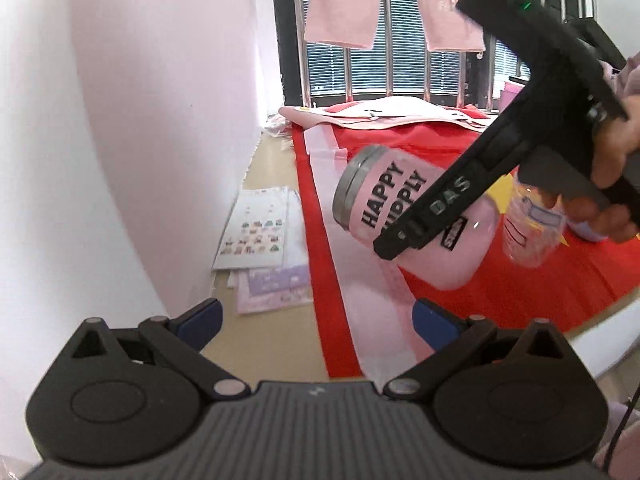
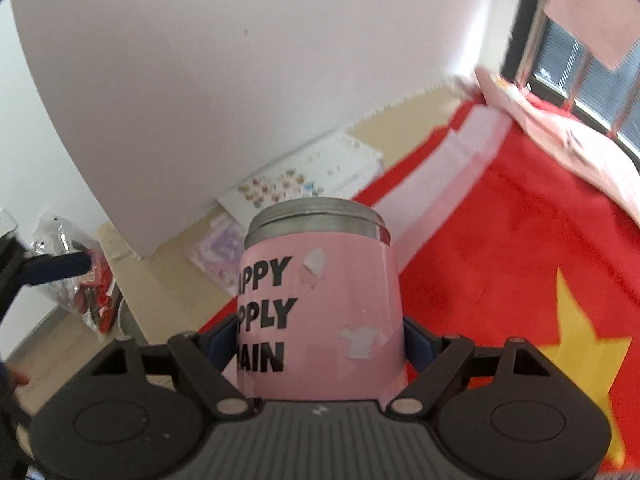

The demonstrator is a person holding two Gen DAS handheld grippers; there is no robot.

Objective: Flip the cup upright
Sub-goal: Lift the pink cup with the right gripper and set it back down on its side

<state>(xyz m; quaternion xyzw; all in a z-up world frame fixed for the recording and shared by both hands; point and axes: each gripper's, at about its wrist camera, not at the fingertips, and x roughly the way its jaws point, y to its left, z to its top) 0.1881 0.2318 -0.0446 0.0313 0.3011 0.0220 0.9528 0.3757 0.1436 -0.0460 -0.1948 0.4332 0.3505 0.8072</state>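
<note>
1. A white wall [image 1: 140,120] fills the far left, with sticker sheets [image 1: 256,232] lying on the tan desk [image 1: 264,172] at its foot.
2. The left hand-held gripper [image 1: 316,320] hangs above the desk edge, its blue-padded fingers [image 1: 200,320] spread wide with nothing between them.
3. A red cloth [image 1: 500,292] with a pale stripe covers the desk further right.
4. The pink cup [image 1: 400,216], lettered "HAPPY", is tilted above the cloth, metal rim pointing left and up.
5. The right hand-held gripper [image 2: 320,340] pinches the cup [image 2: 320,308] across its body.
6. A clear container [image 1: 532,228], blurred and probably plastic, sits just right of the cup.
</note>
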